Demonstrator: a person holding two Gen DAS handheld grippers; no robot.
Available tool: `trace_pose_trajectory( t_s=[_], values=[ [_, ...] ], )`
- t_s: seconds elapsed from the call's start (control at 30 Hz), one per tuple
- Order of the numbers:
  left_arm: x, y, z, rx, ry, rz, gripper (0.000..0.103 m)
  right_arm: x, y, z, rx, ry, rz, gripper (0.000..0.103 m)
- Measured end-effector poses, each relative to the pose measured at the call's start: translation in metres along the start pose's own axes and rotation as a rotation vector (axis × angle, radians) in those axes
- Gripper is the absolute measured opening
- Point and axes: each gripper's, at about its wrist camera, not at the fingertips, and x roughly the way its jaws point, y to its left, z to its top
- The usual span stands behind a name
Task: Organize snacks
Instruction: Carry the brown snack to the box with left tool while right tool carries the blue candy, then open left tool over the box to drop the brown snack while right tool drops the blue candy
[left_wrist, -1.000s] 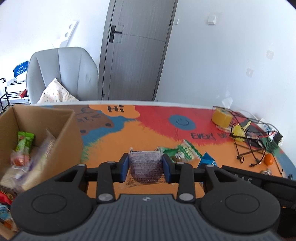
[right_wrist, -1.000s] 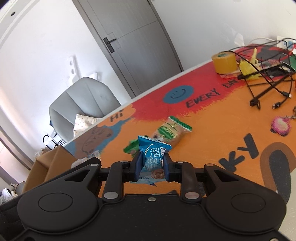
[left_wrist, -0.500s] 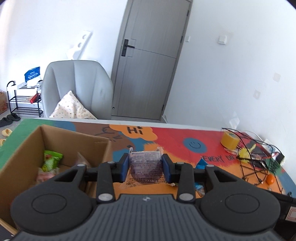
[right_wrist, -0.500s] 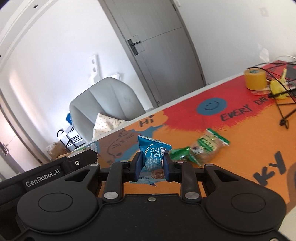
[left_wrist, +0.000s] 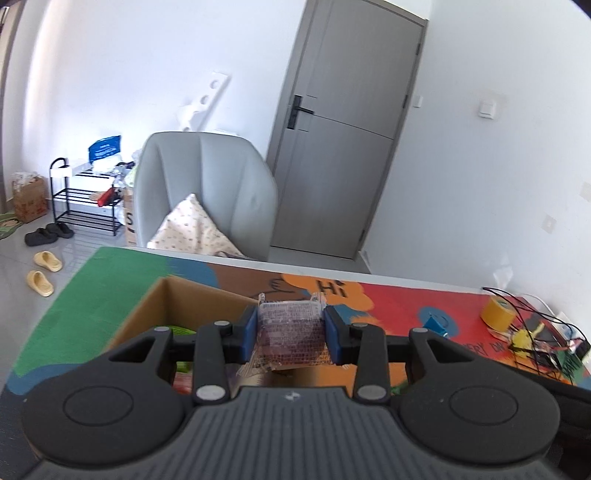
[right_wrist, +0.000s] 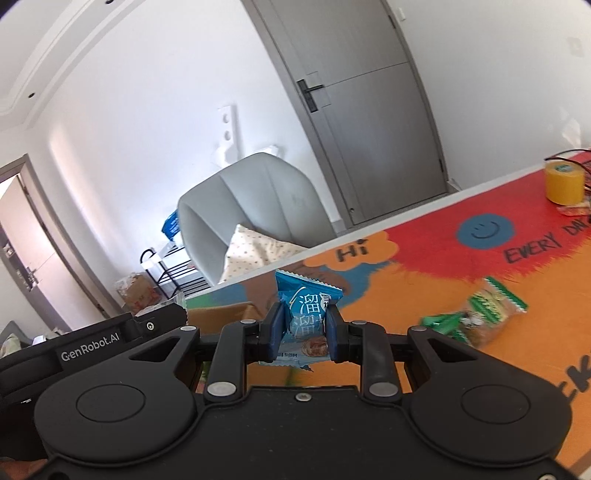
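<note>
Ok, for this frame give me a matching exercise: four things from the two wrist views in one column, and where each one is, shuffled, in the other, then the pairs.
Things
1. clear packet with dark filling
2. blue packet
3. yellow tape roll
4. green-striped packet

Places
A. lying loose on the orange part of the table mat
B. clamped in the right gripper
C. clamped in the left gripper, beside the cardboard box
D. standing on the red part of the mat, near the far edge

Pairs: 1-C, 2-B, 3-D, 4-A
</note>
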Motion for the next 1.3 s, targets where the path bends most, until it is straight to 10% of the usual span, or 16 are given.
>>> trace_pose_trajectory(
  t_s=[0.5,0.63,1.3],
  values=[
    [0.009,0.050,0.016,-0.064,0.013,0.036,0.038,0.029,0.047,0.003,-0.062,0.026,0.059,0.026],
    [0.014,0.058,0.016,-0.078,0.012,0.041,0.056,0.037,0.054,0.002,-0.070,0.036,0.058,0.026],
    [-0.001,0.113,0.023,-0.179,-0.014,0.089,0.073,0.069,0.096,0.001,-0.085,0.077,0.121,0.032]
  ],
)
